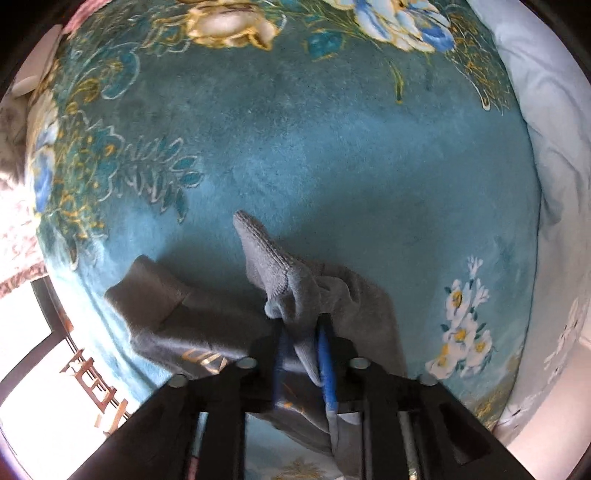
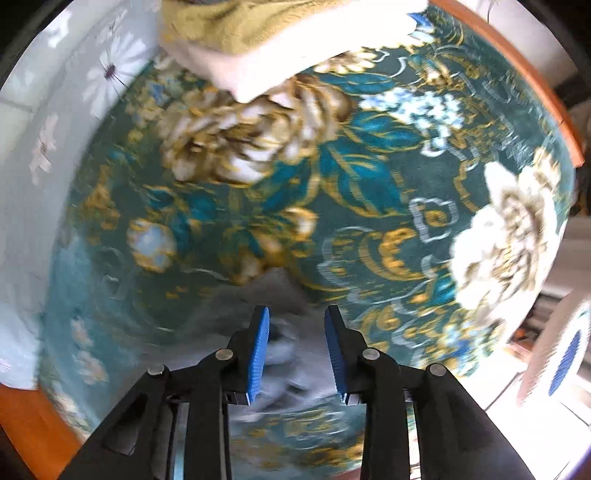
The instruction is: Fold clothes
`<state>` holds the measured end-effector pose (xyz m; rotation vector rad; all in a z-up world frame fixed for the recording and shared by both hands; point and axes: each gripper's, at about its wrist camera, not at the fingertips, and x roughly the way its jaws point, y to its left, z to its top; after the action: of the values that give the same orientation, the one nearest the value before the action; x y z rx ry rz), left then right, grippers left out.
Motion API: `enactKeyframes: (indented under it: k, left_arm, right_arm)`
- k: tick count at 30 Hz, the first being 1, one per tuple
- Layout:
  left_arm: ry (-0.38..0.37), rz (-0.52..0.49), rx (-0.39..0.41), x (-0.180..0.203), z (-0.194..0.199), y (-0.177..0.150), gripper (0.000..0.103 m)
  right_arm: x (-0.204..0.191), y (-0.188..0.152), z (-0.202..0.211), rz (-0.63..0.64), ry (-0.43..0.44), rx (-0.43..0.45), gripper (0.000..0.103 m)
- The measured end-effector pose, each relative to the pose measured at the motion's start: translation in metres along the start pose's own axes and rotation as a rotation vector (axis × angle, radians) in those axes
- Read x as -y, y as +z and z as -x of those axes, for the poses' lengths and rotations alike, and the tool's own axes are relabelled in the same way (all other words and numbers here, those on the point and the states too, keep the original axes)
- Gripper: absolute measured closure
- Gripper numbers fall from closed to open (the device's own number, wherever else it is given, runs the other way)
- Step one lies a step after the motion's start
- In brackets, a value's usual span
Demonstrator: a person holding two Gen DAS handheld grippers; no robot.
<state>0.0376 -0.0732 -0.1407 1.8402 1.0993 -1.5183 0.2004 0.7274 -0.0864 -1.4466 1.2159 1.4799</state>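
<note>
- In the left wrist view, bright window panes with a dark frame [image 1: 44, 339] fill the lower left of the frame, beside a pink patterned curtain [image 1: 18, 251] at the left edge.
- A teal plush blanket with gold, white and blue flowers [image 1: 332, 155] covers most of the frame.
- A grey soft-fabric garment with a ribbed cuff [image 1: 258, 280] lies bunched on that blanket at lower centre, one flap spread to the lower left and the cuff sticking up.
- The left gripper [image 1: 301, 347], black with blue pads, is pressed together on a fold of the grey garment at bottom centre.
- A pale blue wrinkled sheet [image 1: 554, 129] runs down the right edge.
- In the blurred right wrist view, an olive and white folded cloth [image 2: 258, 33] sits at the top of the frame.
- The right gripper [image 2: 297, 328] at bottom centre is spread apart, holding nothing, with grey fabric [image 2: 291, 369] lying beneath and between its fingers.
</note>
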Motion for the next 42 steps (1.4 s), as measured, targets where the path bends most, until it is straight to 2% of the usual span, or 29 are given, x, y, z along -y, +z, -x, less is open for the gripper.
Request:
enactKeyframes:
  k: [1, 3, 7, 10, 11, 14, 17, 20, 21, 22, 23, 25, 28, 30, 33, 34, 35, 36, 38, 40, 42]
  left_arm:
    - [-0.013, 0.014, 0.004, -0.002, 0.003, -0.002, 0.061]
    - [-0.060, 0.051, 0.005, -0.008, 0.007, -0.004, 0.054]
    - [-0.188, 0.185, -0.004, -0.029, 0.014, 0.001, 0.054]
    - [-0.225, 0.194, -0.036, -0.029, 0.014, 0.003, 0.050]
    - [-0.208, 0.175, -0.048, -0.021, 0.011, 0.004, 0.047]
    - [-0.147, 0.124, -0.080, -0.001, -0.004, -0.001, 0.047]
    - [-0.044, 0.074, -0.089, 0.018, -0.026, -0.001, 0.047]
    - [0.075, 0.030, -0.066, 0.027, -0.045, 0.004, 0.048]
    - [0.105, 0.026, -0.056, 0.029, -0.048, 0.005, 0.050]
    - [0.127, 0.020, -0.044, 0.031, -0.049, 0.005, 0.062]
    - [0.140, 0.007, -0.029, 0.033, -0.047, 0.005, 0.075]
    - [0.163, -0.050, -0.003, 0.040, -0.042, 0.003, 0.085]
    - [0.122, -0.122, 0.015, 0.052, -0.029, -0.003, 0.090]
    - [-0.038, -0.181, 0.041, 0.062, -0.003, -0.009, 0.091]
    - [-0.353, -0.265, 0.138, 0.072, 0.049, -0.014, 0.091]
    - [-0.416, -0.289, 0.176, 0.075, 0.064, -0.014, 0.091]
    - [-0.434, -0.303, 0.208, 0.078, 0.072, -0.012, 0.091]
    - [-0.435, -0.307, 0.226, 0.084, 0.075, -0.007, 0.091]
    - [-0.371, -0.275, 0.203, 0.095, 0.053, 0.011, 0.089]
    - [-0.279, -0.215, 0.162, 0.102, 0.021, 0.025, 0.087]
    - [-0.182, -0.139, 0.083, 0.107, -0.009, 0.042, 0.085]
  right_arm:
    - [-0.005, -0.003, -0.004, -0.021, 0.041, -0.031, 0.071]
    - [-0.014, -0.010, -0.012, -0.065, 0.111, -0.090, 0.067]
    - [-0.013, -0.023, -0.038, -0.192, 0.131, -0.166, 0.055]
    - [0.000, -0.031, -0.054, -0.330, 0.139, -0.208, 0.046]
    - [0.003, -0.029, -0.057, -0.357, 0.133, -0.201, 0.045]
    - [0.013, -0.025, -0.065, -0.434, 0.115, -0.183, 0.044]
    - [0.012, -0.021, -0.076, -0.481, 0.081, -0.205, 0.044]
    - [0.012, -0.018, -0.084, -0.523, 0.036, -0.218, 0.044]
    - [0.013, -0.019, -0.085, -0.540, 0.018, -0.223, 0.049]
    - [0.013, -0.019, -0.085, -0.553, -0.001, -0.228, 0.069]
    - [0.013, -0.019, -0.084, -0.547, -0.016, -0.233, 0.075]
    - [0.011, -0.019, -0.081, -0.511, -0.030, -0.242, 0.090]
    - [0.002, -0.020, -0.063, -0.468, -0.006, -0.223, 0.093]
    - [-0.008, -0.019, -0.044, -0.434, 0.041, -0.196, 0.094]
    - [-0.035, -0.006, 0.004, -0.324, 0.187, -0.098, 0.094]
    - [-0.047, 0.002, 0.021, -0.278, 0.246, -0.045, 0.094]
    - [-0.058, 0.011, 0.032, -0.235, 0.283, 0.003, 0.094]
    - [-0.073, 0.022, 0.041, -0.181, 0.308, 0.049, 0.094]
    - [-0.099, 0.041, 0.043, -0.111, 0.338, 0.091, 0.094]
    - [-0.117, 0.056, 0.021, -0.100, 0.378, 0.053, 0.093]
    - [-0.132, 0.061, 0.005, -0.093, 0.352, 0.032, 0.088]
